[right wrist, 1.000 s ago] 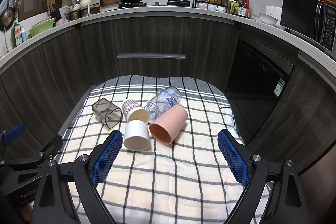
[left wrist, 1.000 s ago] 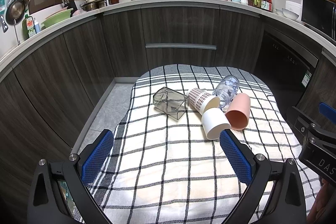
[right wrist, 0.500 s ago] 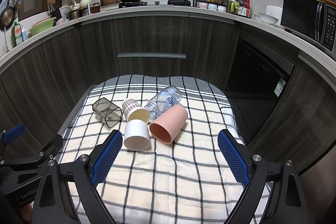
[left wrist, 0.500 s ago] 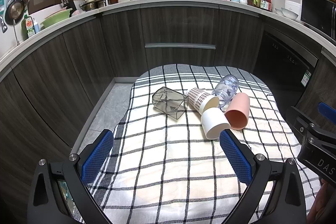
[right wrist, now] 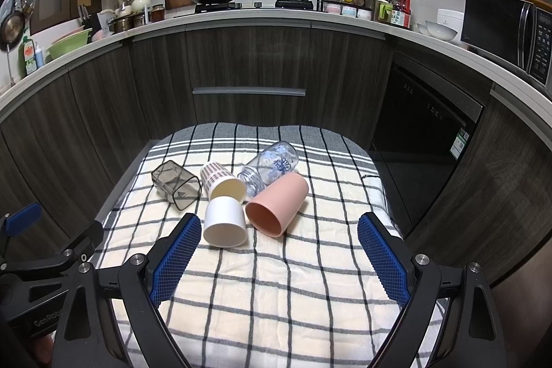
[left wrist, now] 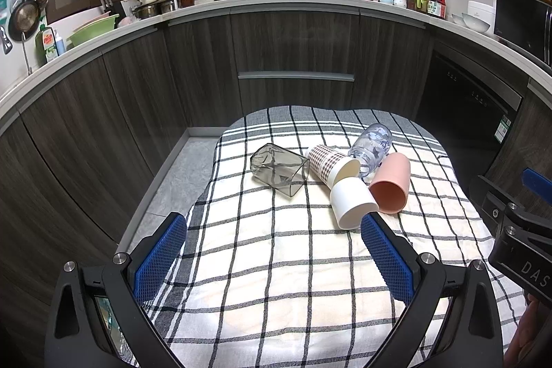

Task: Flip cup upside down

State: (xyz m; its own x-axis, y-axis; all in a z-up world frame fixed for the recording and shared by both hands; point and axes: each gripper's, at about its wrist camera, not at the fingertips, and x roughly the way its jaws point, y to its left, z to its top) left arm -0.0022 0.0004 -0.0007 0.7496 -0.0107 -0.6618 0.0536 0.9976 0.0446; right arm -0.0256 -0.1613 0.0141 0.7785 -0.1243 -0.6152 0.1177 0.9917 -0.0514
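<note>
No change across the last second: both grippers idle, flip not begun.
Left gripper [left wrist: 272,256] and right gripper [right wrist: 279,250]: jaws wide, empty. White cup [right wrist: 225,222] lies sideways on the checked cloth [right wrist: 276,292], 11 o'clock of right gripper; pink cup [right wrist: 277,207] touching it.

The checked cloth [left wrist: 276,264] runs out of sight beneath both tongs at the bottom edge, the patterned cup [right wrist: 220,178] half hides the clear bottle's [right wrist: 272,164] mouth, and the counter jar labels are too small to read.

Dark wood cabinets [right wrist: 248,64] under a white countertop [right wrist: 241,12], grey floor [left wrist: 172,181].
</note>
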